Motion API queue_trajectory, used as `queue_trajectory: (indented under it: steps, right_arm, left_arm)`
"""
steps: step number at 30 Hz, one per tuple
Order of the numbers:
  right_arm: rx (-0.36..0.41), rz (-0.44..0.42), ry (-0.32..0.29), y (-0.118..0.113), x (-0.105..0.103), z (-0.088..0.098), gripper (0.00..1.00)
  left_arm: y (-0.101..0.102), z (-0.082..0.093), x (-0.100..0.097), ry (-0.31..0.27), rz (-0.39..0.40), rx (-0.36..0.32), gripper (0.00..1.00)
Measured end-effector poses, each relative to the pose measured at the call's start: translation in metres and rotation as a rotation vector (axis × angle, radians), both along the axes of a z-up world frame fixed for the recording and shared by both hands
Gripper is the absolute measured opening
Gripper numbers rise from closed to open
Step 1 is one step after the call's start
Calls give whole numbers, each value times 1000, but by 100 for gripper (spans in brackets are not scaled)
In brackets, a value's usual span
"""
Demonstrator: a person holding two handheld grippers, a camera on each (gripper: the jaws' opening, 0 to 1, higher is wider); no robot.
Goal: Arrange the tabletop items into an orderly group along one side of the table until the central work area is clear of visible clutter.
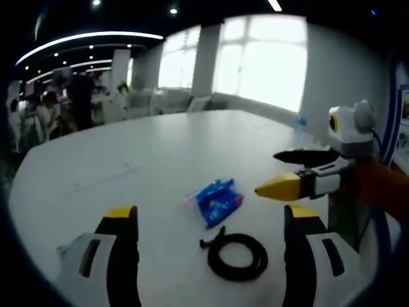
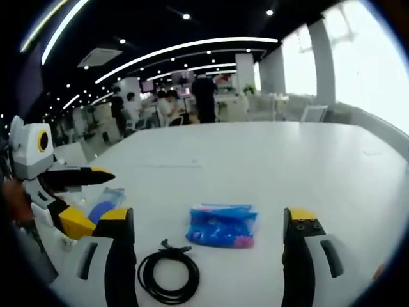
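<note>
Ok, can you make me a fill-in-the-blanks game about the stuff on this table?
1. The coiled cable on the table is the colour ____.
2. The crinkly packet lying next to the cable is mostly ____.
3. The jaws of the right gripper stand wide ____, holding nothing.
4. The tips of the left gripper are coloured ____.

Missing words: black; blue; open; yellow.
</note>
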State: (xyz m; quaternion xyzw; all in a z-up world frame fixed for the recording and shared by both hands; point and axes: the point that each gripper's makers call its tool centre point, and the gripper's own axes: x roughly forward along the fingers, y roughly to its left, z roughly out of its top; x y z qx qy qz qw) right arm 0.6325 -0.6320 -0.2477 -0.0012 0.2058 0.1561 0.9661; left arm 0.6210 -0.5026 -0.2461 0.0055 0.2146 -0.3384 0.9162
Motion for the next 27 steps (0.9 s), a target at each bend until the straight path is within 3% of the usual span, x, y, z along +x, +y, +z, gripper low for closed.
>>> queue_trajectory:
  steps: [11, 27]
  right_arm:
    - [-19, 87, -17, 39, -18, 8, 95]
    - [-34, 247, -36, 119, -32, 15, 94]
  left_arm:
    - [33, 17, -23, -19, 6, -13, 97]
    - [125, 29, -55, -40, 92, -37, 97]
